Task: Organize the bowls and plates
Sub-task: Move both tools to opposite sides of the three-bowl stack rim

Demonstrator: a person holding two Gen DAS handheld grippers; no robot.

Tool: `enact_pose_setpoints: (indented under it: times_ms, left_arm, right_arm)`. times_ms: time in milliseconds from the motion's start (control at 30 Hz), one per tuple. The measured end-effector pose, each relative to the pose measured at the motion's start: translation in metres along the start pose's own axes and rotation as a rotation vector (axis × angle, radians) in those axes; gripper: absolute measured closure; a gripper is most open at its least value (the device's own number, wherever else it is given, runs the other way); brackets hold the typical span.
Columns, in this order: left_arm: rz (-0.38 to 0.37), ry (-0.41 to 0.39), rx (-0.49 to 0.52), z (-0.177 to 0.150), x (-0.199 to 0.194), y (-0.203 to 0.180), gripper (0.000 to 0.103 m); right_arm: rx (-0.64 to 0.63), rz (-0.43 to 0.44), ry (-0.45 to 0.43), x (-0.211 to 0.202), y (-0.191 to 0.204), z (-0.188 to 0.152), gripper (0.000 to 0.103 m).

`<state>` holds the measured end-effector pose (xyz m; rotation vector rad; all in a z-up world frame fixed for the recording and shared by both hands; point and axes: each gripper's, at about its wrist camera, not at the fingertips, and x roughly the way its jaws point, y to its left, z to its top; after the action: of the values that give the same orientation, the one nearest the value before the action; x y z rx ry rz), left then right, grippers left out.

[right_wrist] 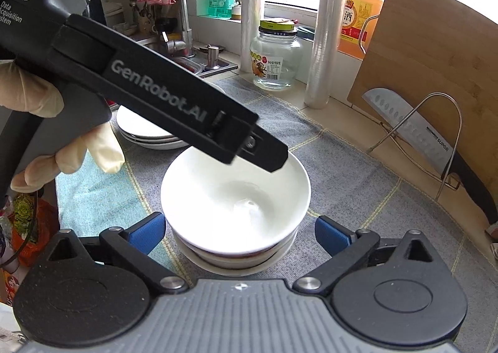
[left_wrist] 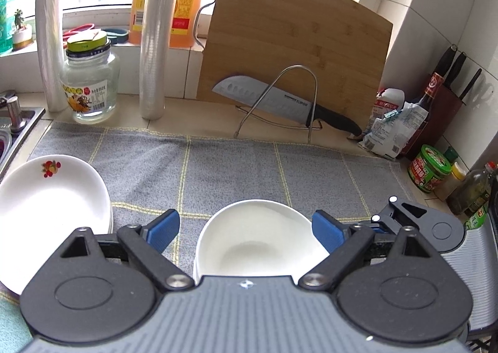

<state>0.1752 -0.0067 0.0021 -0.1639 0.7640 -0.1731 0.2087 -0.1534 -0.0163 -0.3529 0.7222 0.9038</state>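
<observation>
So the white bowl [right_wrist: 235, 194] is sitting on top of a little stack of bowls [right_wrist: 236, 255] on the grey checked mat [left_wrist: 233, 166], roughly mid-bench; you can see a reddish-brown band on the bowl under it and a wider white rim at the bottom of the stack. Right gripper [right_wrist: 239, 233] has its blue pads either side of that stack with the jaws wide apart and a clear gap on both sides, so it's got hold of nothing; the left gripper [left_wrist: 246, 228] is also spread open around the top bowl's rim, pads not pressing on it from what I can see; in the right wrist view its black finger reaches over the far rim of the bowl, and a gloved hand [right_wrist: 46, 135] is holding that tool.

Off to the left on the mat there's a stack of white plates [left_wrist: 53, 206], the top one with a small fruit print; behind, on the bench [left_wrist: 193, 116], a glass jar [left_wrist: 90, 85] with a yellow-green lid, two rolls of cling film [left_wrist: 152, 51], a bamboo cutting board [left_wrist: 292, 42] leaning on the wall with a knife [left_wrist: 280, 104] on a wire rack; the sink [right_wrist: 199, 63] and tap are further left.
</observation>
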Motion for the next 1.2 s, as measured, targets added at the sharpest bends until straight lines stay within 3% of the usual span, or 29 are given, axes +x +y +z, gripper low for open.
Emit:
enact_pose_setpoints:
  times_ms: [200, 400, 600, 733, 833, 933, 1067, 1200]
  left_arm:
    - [-0.015, -0.045, 0.052, -0.017, -0.026, 0.008, 0.009]
    - [-0.03, 0.019, 0.078, -0.05, -0.036, 0.021, 0.009]
    - [-0.002, 0.123, 0.175, -0.078, -0.007, 0.023, 0.009]
    - [-0.037, 0.169, 0.227, -0.086, 0.017, 0.026, 0.009]
    - [-0.038, 0.179, 0.271, -0.087, 0.032, 0.027, 0.009]
    - [-0.084, 0.198, 0.294, -0.089, 0.041, 0.029, 0.008]
    - [-0.101, 0.177, 0.471, -0.101, 0.044, 0.019, 0.0]
    - [-0.13, 0.174, 0.481, -0.099, 0.045, 0.02, 0.0]
  right_arm:
    - [-0.023, 0.003, -0.005, -0.008, -0.004, -0.013, 0.0]
    - [-0.043, -0.009, 0.05, -0.002, -0.007, -0.032, 0.0]
    - [-0.029, -0.061, 0.115, 0.019, -0.008, -0.049, 0.0]
    - [-0.001, -0.093, 0.14, 0.03, -0.009, -0.053, 0.0]
    - [0.033, -0.118, 0.161, 0.039, -0.01, -0.055, 0.0]
    - [0.094, -0.117, 0.17, 0.045, -0.013, -0.059, 0.0]
    - [0.126, -0.128, 0.148, 0.045, -0.012, -0.062, 0.0]
    - [0.141, -0.142, 0.14, 0.044, -0.012, -0.063, 0.0]
